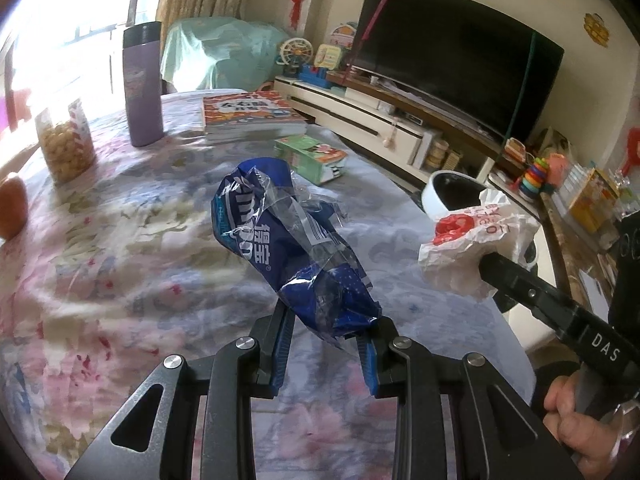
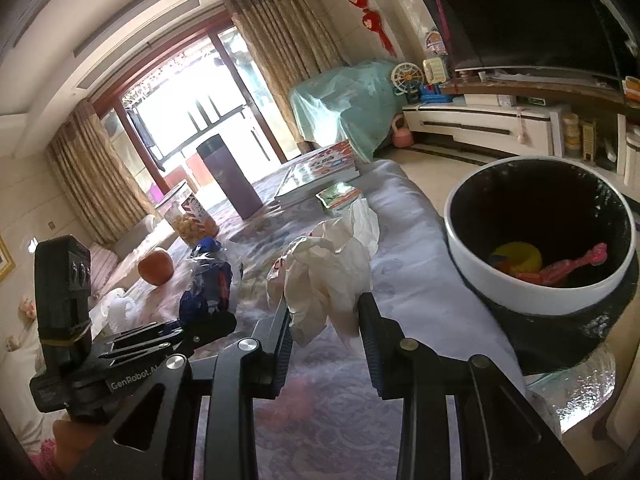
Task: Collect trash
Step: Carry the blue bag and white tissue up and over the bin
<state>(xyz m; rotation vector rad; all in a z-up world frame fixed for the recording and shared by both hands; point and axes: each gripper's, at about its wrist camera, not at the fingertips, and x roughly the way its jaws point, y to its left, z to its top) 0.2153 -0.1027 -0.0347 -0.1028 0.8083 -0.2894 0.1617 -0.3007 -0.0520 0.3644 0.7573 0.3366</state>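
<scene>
At two o'clock from the right gripper (image 2: 325, 320), near: trash bin (image 2: 536, 296), mouth up. Right gripper pinches crumpled white paper bag (image 2: 328, 276); left gripper (image 1: 326, 326) pinches blue wrapper (image 1: 280, 240), long axis toward eleven o'clock. Right is nearer the bin.

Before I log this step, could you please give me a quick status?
Left gripper shut on blue wrapper. Right gripper shut on white paper bag. Bin beside table, path clear.

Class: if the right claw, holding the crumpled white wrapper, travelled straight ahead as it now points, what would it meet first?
Probably the green box on the floral tablecloth, beyond the white wrapper in the right claw; depth is unclear.
</scene>
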